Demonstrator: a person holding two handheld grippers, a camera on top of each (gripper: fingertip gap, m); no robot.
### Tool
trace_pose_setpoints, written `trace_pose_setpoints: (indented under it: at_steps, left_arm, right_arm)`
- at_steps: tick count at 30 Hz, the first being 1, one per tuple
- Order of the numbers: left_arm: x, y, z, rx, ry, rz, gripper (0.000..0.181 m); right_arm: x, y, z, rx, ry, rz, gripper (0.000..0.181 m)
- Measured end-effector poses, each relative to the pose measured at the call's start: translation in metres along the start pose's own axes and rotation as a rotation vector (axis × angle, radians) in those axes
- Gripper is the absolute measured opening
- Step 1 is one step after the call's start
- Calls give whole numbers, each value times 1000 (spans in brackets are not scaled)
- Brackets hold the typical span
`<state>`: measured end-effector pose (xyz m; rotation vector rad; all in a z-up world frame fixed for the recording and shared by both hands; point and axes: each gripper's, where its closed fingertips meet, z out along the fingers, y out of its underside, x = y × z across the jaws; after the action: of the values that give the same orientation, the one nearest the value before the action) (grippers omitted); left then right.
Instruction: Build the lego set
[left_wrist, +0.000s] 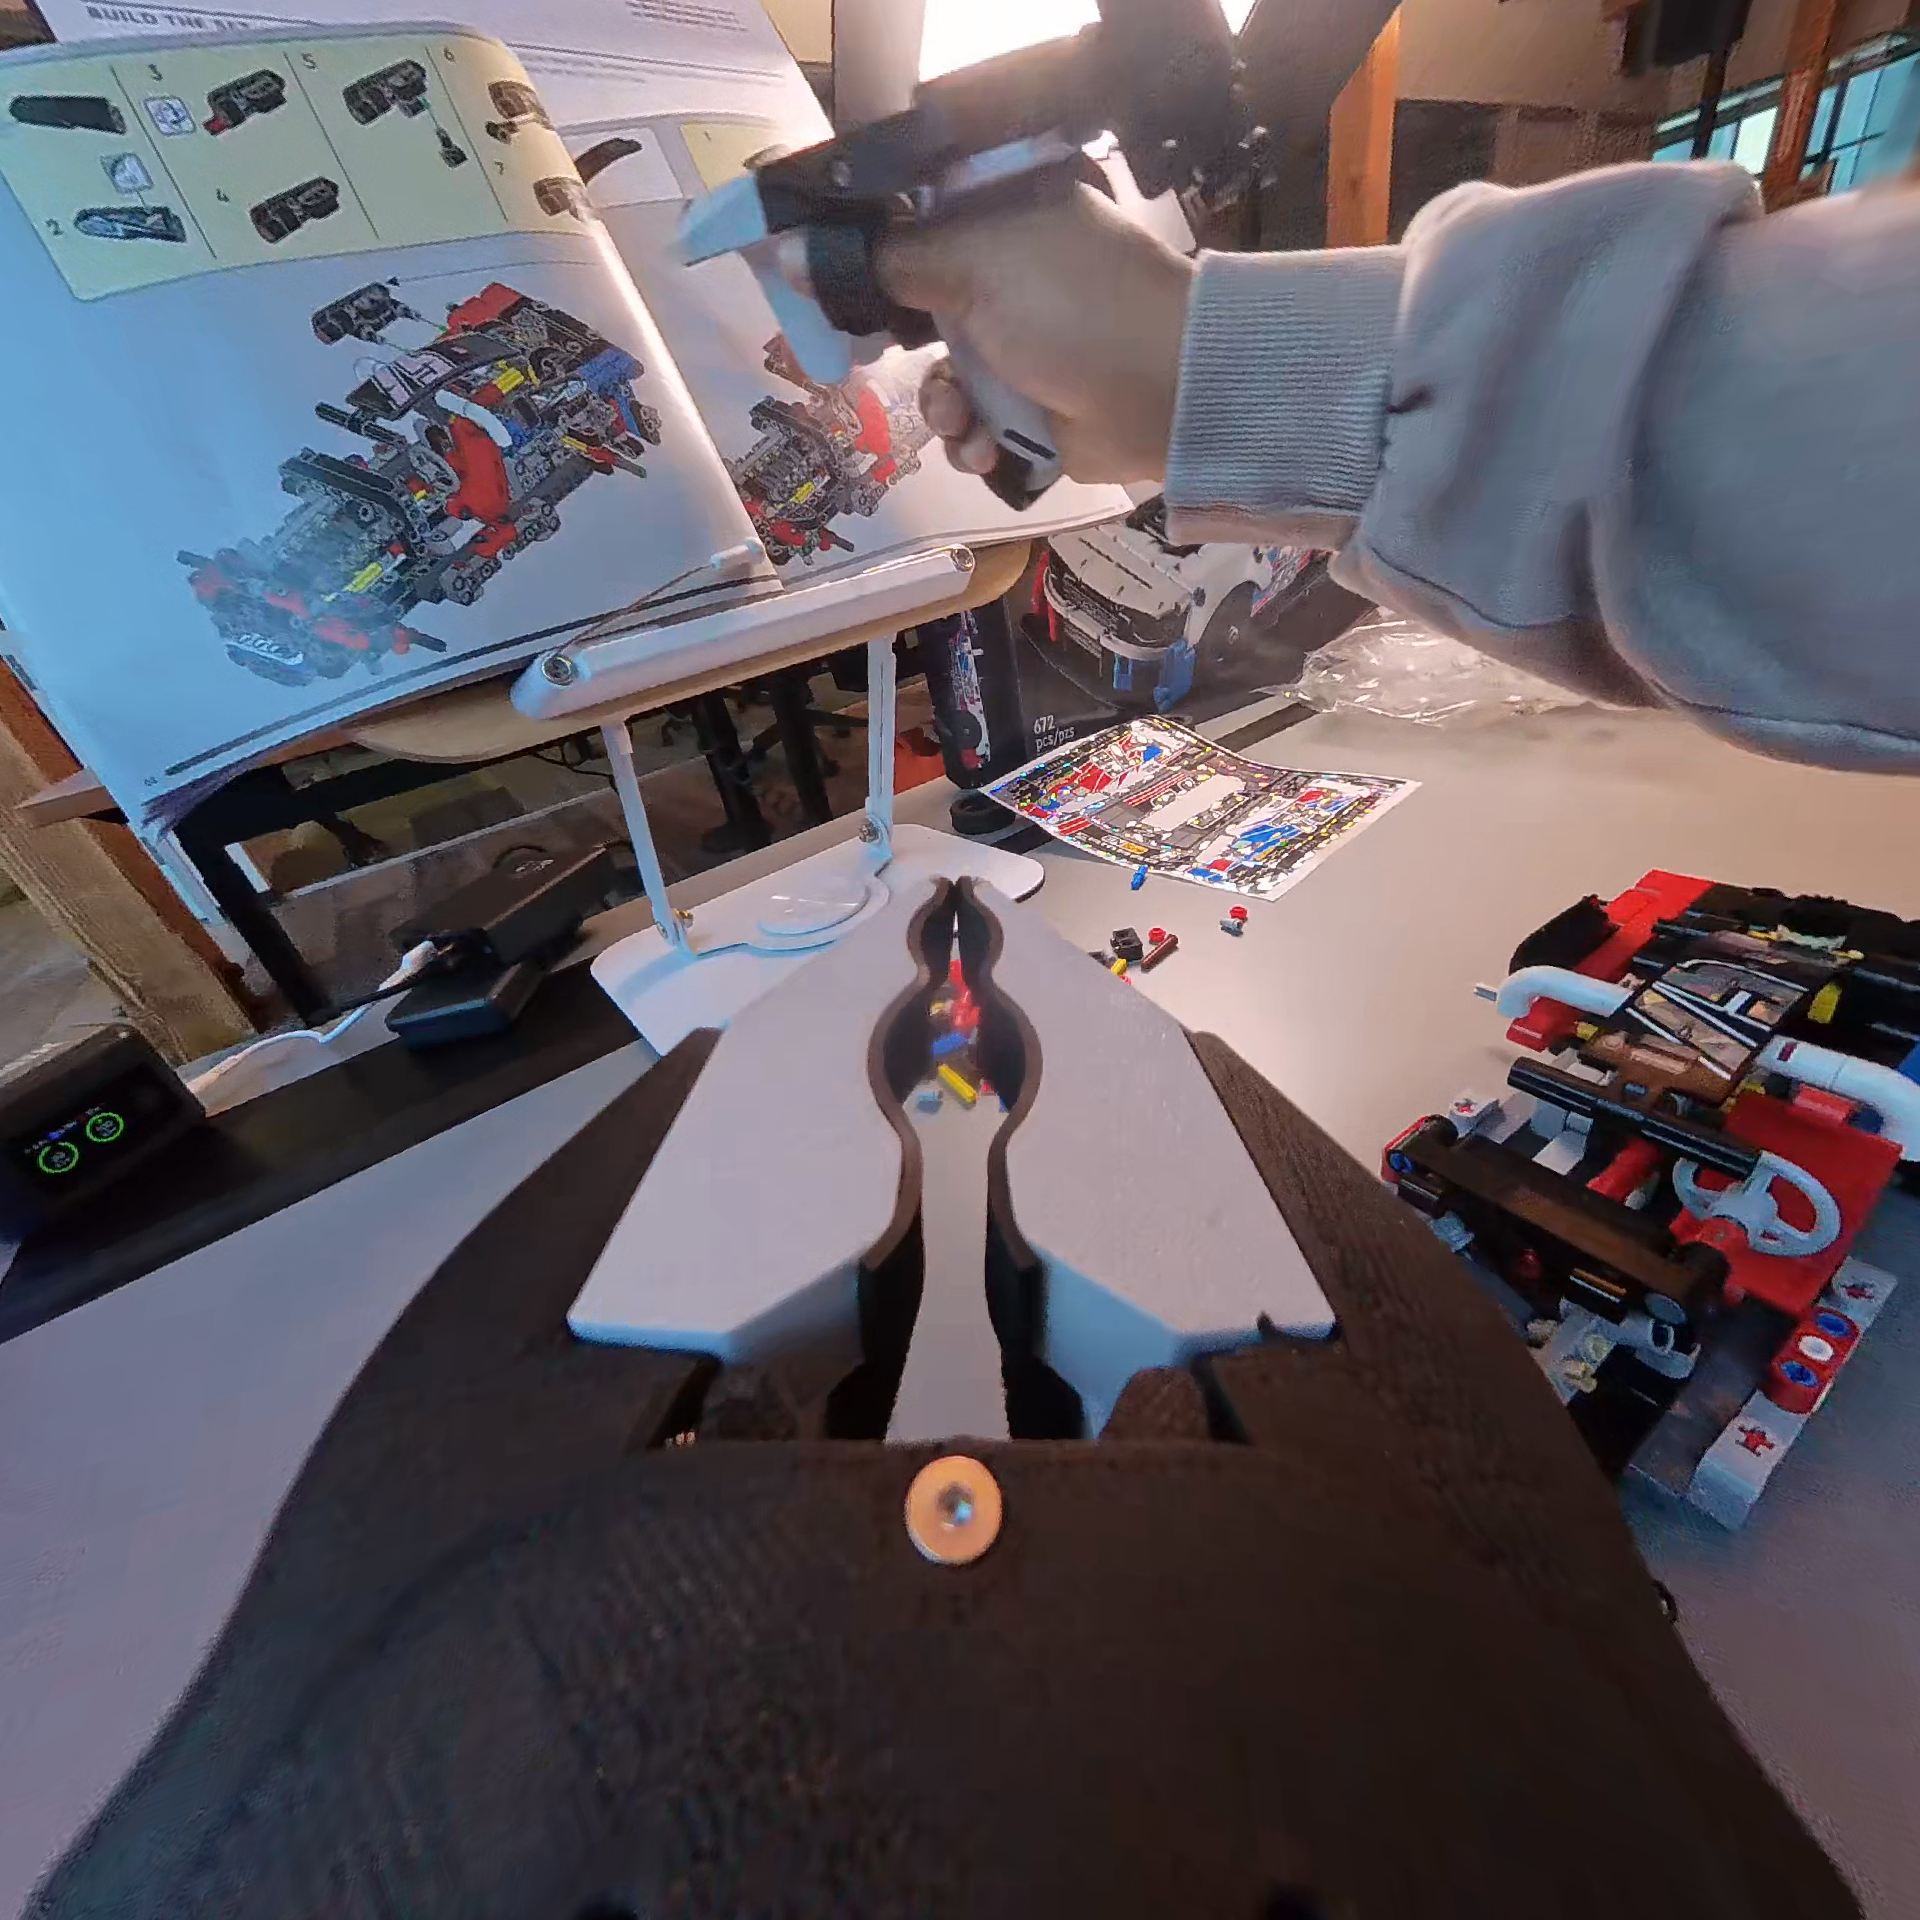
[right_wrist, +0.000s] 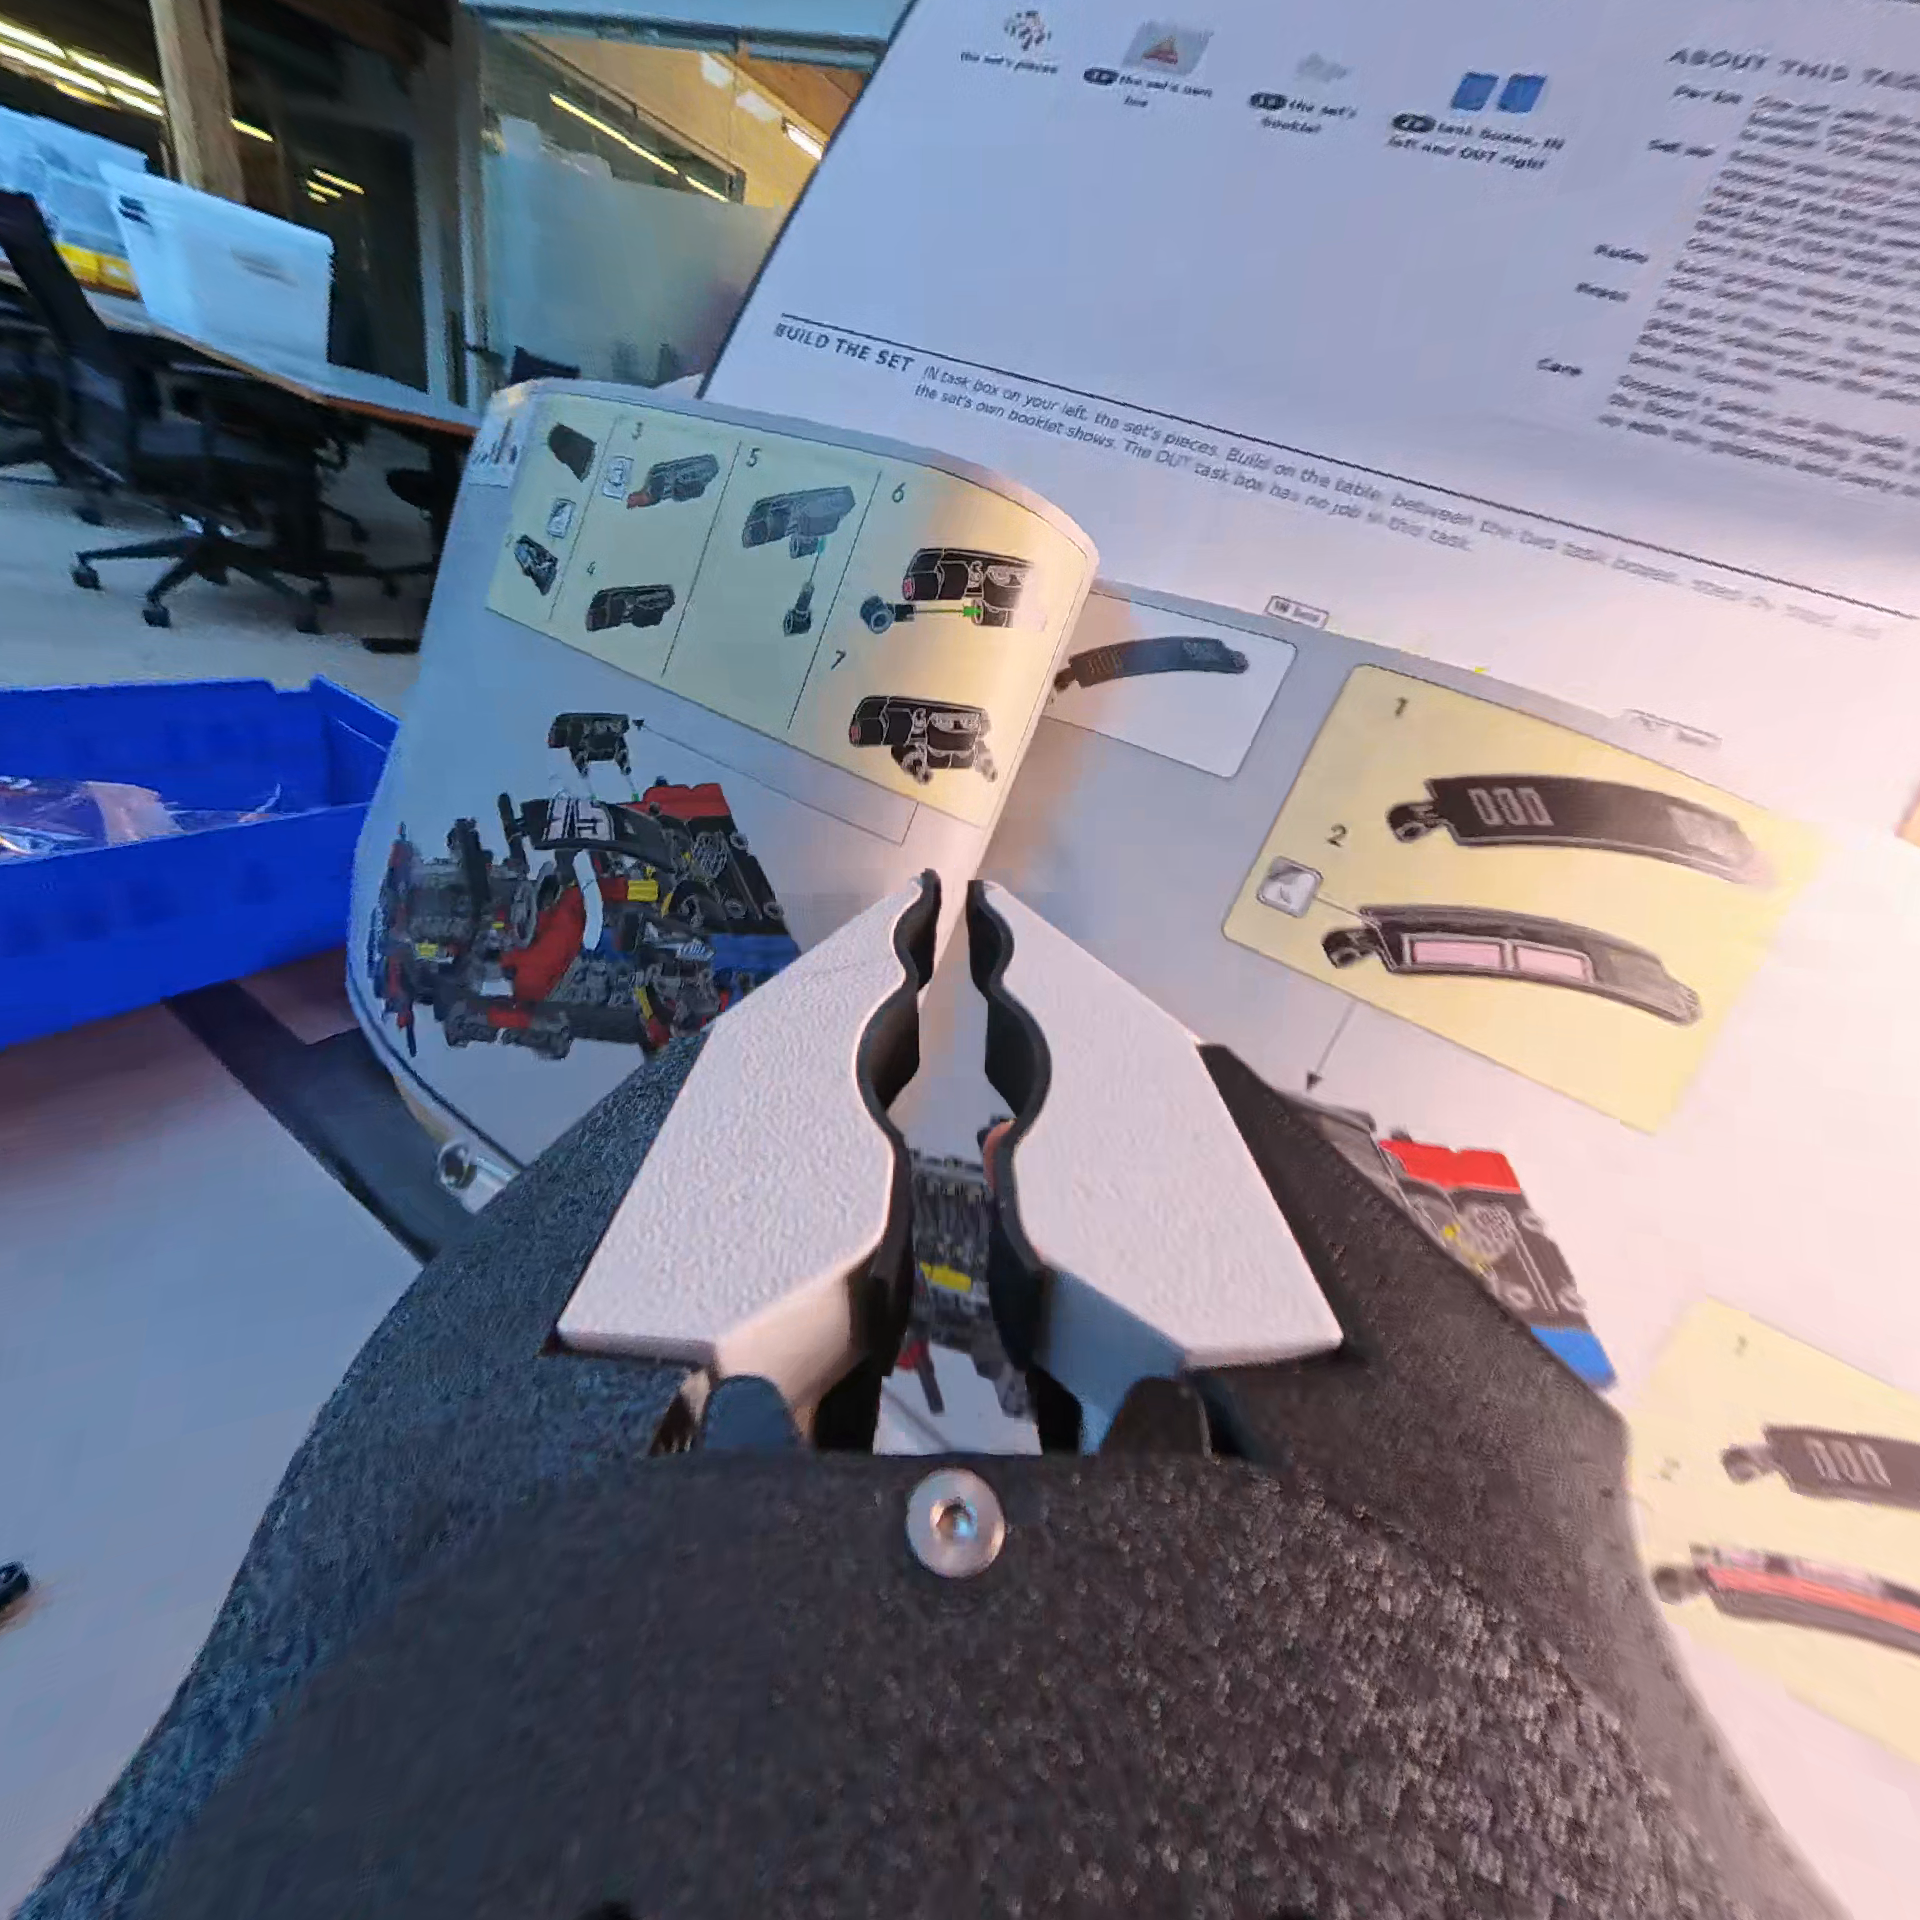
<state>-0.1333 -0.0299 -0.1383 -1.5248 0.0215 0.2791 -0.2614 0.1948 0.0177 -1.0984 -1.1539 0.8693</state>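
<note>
- Grey table (left_wrist: 1351, 1039) in an office holds the half-built car (left_wrist: 1704, 1122) at right, loose pieces (left_wrist: 1138, 948) farther off.
- Step in hand, I judge: turning the booklet (right_wrist: 727, 727) page on its stand (left_wrist: 769, 634).
- Right gripper (right_wrist: 953, 894), raised, tips slightly apart around the curled page edge; next, carry it over.
- Left gripper (left_wrist: 958, 891) hovers low, tips nearly touching, holding nothing.

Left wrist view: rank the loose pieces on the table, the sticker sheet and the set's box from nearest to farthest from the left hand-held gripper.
1. Loose pieces: on the table just right of the left hand-held gripper tips.
2. Sticker sheet: flat on the table, farther back and right.
3. Set's box: standing behind the sheet, under the booklet stand.
</note>
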Motion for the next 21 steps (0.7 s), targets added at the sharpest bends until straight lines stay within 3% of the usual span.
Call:
trace_pose_setpoints:
  at_steps: [4,12,18,21]
  left_arm:
    - [2,6,3,-26,9,23,0]
    - [14,20,22,-75,62,18,0]
    - [15,23,22,-85,64,21,0]
    - [13,23,20,-85,61,13,0]
  right_arm:
    - [-6,-1,26,6,30,-4,0]
    - [-35,10,29,23,137,-554,0]
    - [-46,19,37,-49,104,-630,0]
    - [-49,17,36,-37,27,-476,0]
